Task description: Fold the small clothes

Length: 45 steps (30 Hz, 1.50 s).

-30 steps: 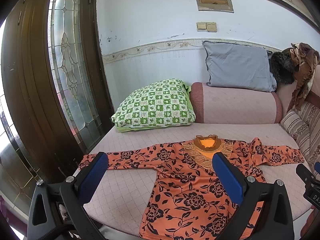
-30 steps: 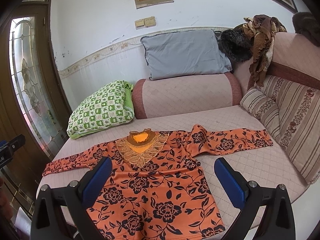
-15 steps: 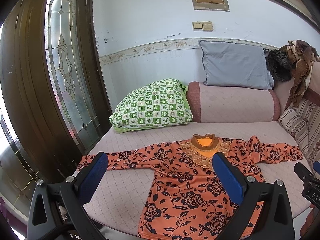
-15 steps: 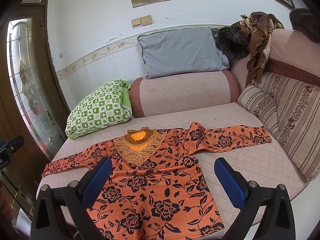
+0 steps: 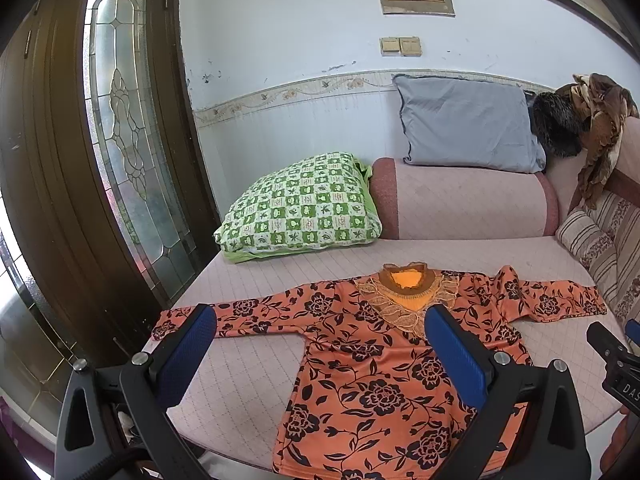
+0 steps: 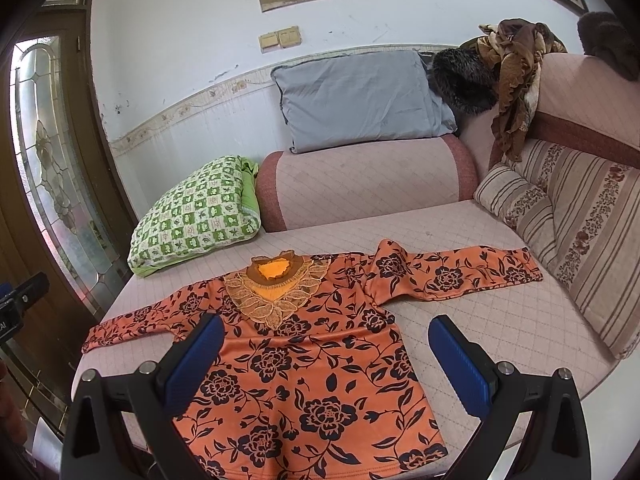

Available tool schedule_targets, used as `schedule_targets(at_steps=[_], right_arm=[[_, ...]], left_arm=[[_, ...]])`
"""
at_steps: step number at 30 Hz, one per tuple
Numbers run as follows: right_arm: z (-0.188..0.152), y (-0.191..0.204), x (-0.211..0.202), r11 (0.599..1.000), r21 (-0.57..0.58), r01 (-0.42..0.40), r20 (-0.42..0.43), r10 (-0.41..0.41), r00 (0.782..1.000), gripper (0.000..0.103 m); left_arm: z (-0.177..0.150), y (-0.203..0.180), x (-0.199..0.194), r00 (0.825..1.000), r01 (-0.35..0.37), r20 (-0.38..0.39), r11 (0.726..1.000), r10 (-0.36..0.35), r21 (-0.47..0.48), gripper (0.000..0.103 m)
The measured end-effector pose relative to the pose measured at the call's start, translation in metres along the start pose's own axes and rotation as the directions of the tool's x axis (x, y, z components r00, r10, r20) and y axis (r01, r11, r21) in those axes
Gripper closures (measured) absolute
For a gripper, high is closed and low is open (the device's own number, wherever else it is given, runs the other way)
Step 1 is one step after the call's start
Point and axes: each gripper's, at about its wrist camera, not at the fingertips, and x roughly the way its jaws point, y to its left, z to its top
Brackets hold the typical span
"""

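Garment: orange floral blouse [image 5: 384, 364], long-sleeved, spread flat and front-up on the sofa seat [image 5: 256, 364], directly ahead of and below both claws; hem nearest them.
Sleeves: both stretched outward; the right one creased near the shoulder.
Left claw [image 5: 320, 356]: spread wide, pinching nothing, above the blouse's left side.
Right claw [image 6: 324, 364]: spread wide, pinching nothing, above the lower body panel.
Beyond the blouse: green checked pillow [image 6: 196, 224], grey cushion [image 6: 360, 96], striped cushion [image 6: 568, 220] to the right.

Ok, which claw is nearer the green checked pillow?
Left. The left claw hovers over the orange floral shirt's door-side sleeve, below the green checked pillow. The right claw hangs over the shirt's body, farther off.
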Motion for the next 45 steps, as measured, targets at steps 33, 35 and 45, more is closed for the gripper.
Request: schedule_targets(at_steps=[33, 35, 45], right_arm=[[0.001, -0.002, 0.003, 1.000, 0.012, -0.004, -0.011, 0.004, 1.000, 0.000], [0.002, -0.004, -0.001, 1.000, 0.016, -0.002, -0.005, 0.003, 1.000, 0.000], [0.007, -0.030, 0.028, 0.997, 0.033, 0.067, -0.021, -0.067, 0.998, 0.000]], left_arm=[[-0.005, -0.003, -0.001, 1.000, -0.002, -0.013, 1.000, 0.002, 0.025, 0.000], [-0.004, -0.003, -0.005, 1.000, -0.004, -0.008, 1.000, 0.004, 0.027, 0.000], [-0.015, -0.007, 0.038, 0.996, 0.038, -0.080, 0.999, -0.038, 0.008, 0.000]])
